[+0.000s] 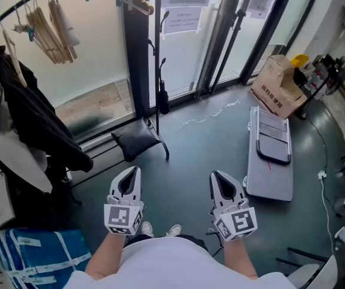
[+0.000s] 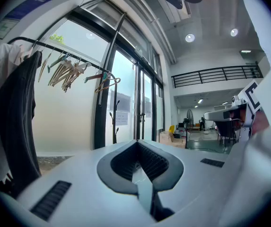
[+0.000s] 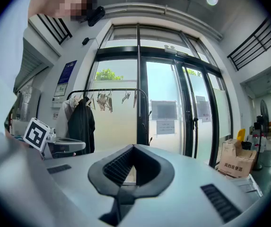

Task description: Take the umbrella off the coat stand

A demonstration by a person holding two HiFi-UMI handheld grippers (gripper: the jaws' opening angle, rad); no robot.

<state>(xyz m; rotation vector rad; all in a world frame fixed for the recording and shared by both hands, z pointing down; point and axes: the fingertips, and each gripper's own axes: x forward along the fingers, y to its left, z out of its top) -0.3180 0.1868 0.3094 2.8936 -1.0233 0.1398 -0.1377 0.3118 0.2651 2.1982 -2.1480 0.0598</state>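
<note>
Left gripper (image 1: 130, 174) and right gripper (image 1: 219, 178): jaws together, nothing between them. Black umbrella (image 1: 163, 99) hangs on the coat stand (image 1: 155, 59), well apart from both.

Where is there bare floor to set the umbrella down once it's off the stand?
Bare floor lies between the black cushion and the folded grey stool. Crowded at left: black coat, blue bag. Cables at right.
</note>
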